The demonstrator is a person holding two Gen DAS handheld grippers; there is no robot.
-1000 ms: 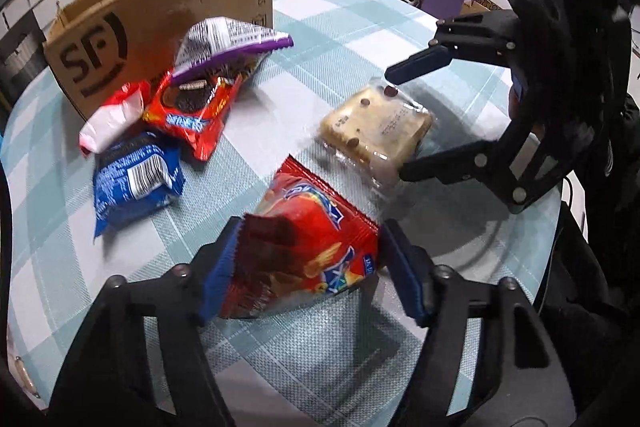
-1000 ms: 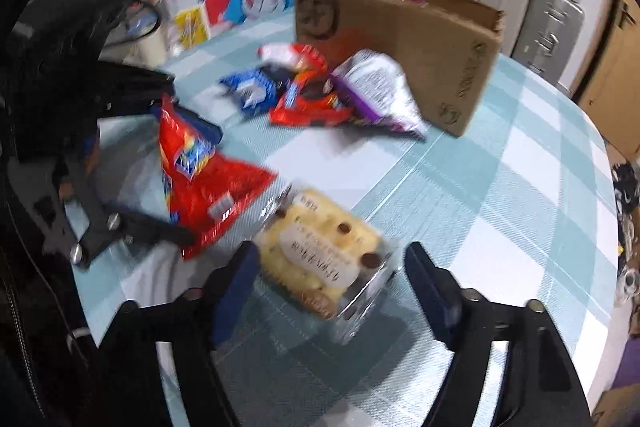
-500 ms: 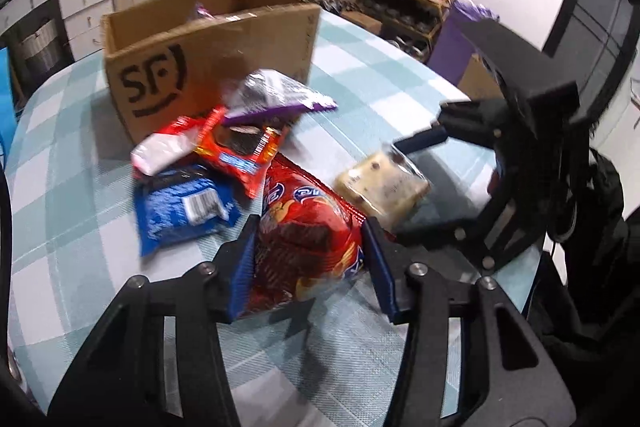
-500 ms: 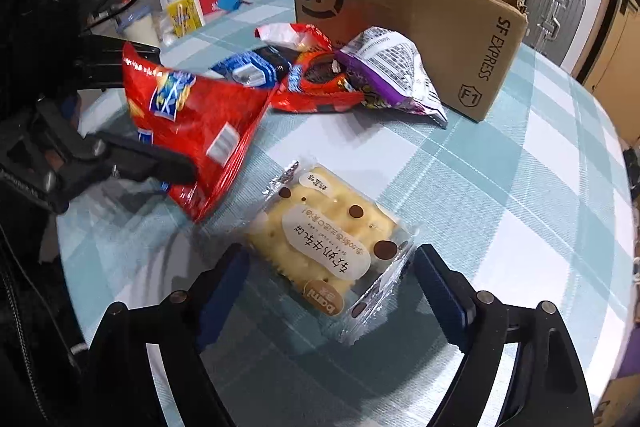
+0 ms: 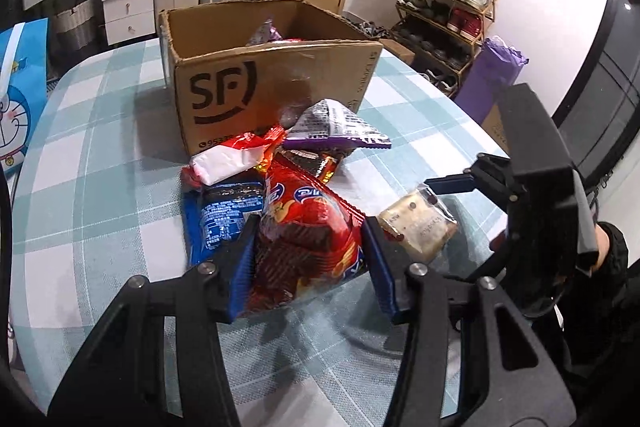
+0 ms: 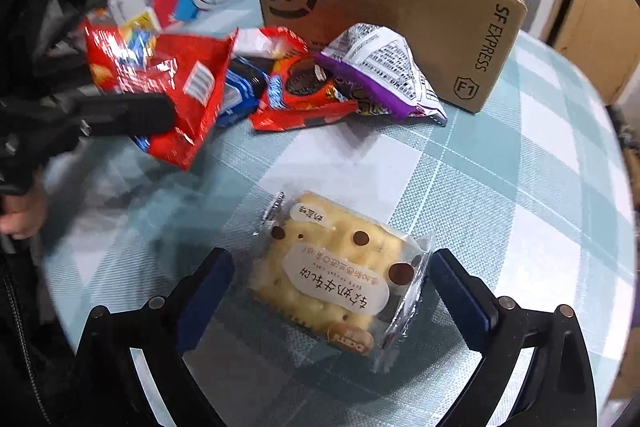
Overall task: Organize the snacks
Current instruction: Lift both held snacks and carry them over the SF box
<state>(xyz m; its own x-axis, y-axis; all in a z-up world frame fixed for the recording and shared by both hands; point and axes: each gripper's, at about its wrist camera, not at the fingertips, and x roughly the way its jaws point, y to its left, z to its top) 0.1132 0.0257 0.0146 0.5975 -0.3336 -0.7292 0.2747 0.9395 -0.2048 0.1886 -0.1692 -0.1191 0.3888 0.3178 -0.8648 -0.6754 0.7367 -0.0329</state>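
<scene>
The left tongs (image 5: 306, 259) are squeezing the red chip bag (image 5: 308, 239), probably heading for the cardboard box (image 5: 276, 83), while the right tongs (image 6: 328, 287) are sitting wide around the cracker pack (image 6: 340, 275), needing to close.

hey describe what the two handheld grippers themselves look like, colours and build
Both the left gripper and the right gripper are matte black linkage frames with silver pivot screws and blue fingertip pads. A bare hand and a dark sleeve show behind the left one.

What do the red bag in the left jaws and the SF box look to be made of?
Red bag: glossy plastic or foil film, judging by its bright glints and sharp crinkles. SF box: plain brown corrugated cardboard, matte, with ragged cut top edges and black printing.
</scene>
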